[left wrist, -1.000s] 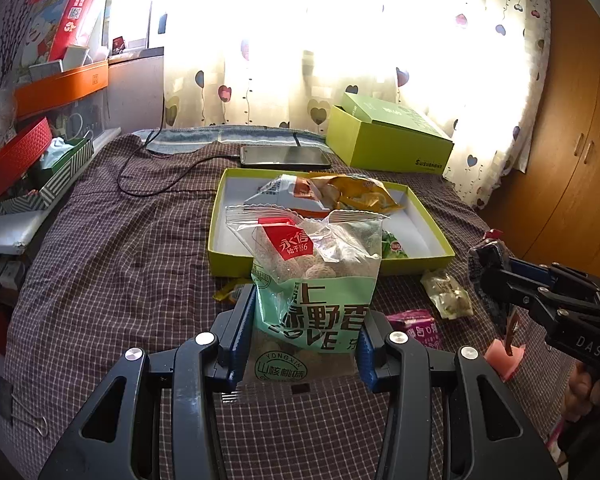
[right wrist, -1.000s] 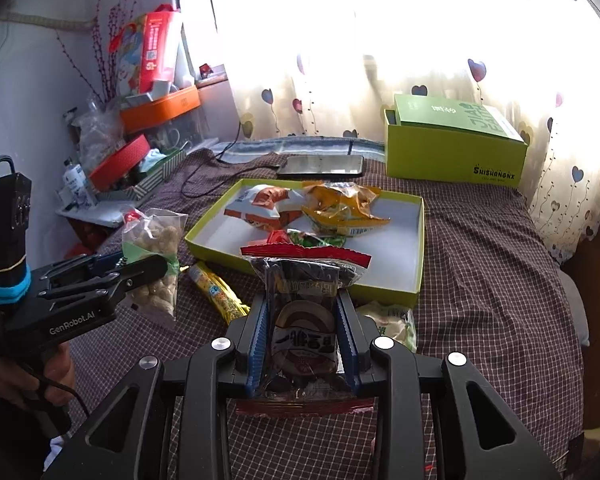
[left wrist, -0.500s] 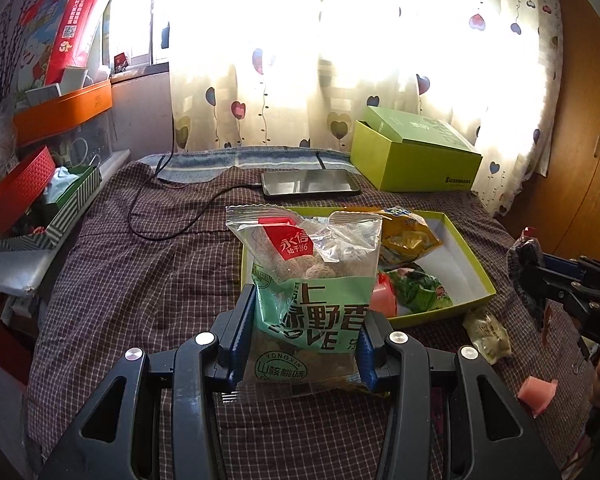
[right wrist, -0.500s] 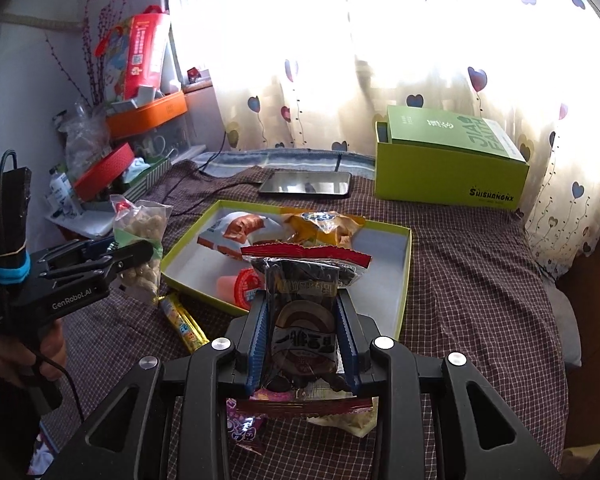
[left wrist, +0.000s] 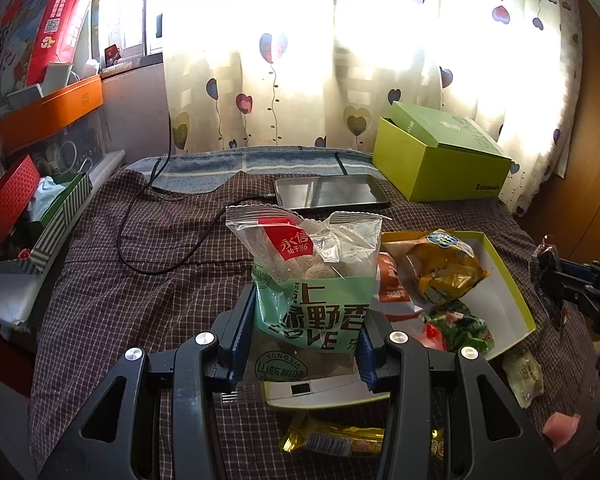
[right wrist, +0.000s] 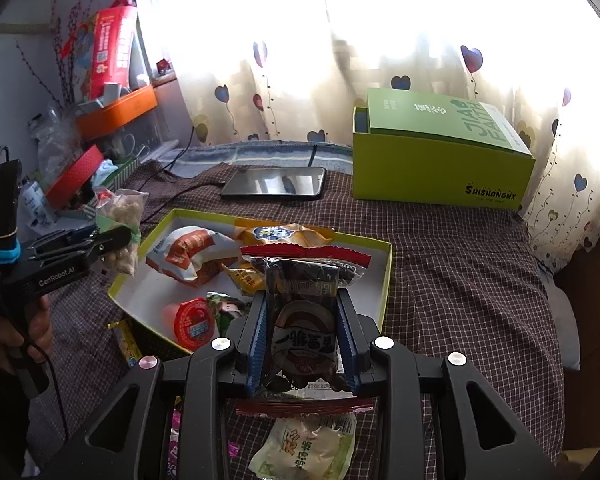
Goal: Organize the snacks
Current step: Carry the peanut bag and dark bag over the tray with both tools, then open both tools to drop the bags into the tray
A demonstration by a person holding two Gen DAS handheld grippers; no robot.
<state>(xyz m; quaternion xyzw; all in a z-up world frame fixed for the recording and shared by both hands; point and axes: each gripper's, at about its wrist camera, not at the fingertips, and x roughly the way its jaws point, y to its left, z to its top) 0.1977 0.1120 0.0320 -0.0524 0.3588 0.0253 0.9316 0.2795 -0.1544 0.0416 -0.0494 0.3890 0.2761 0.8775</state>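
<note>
Two grippers each pinch a snack: the left gripper [left wrist: 306, 334] clamps a green-and-clear walnut bag [left wrist: 312, 280], the right gripper [right wrist: 302, 338] a dark red-edged packet [right wrist: 304, 316]. Both hang above the checked bedspread [right wrist: 460, 280] by the near edge of the lime-green tray [right wrist: 384, 280] holding an orange pouch [right wrist: 188, 252], yellow bag [left wrist: 446, 270] and jelly cup [right wrist: 192, 322].
</note>
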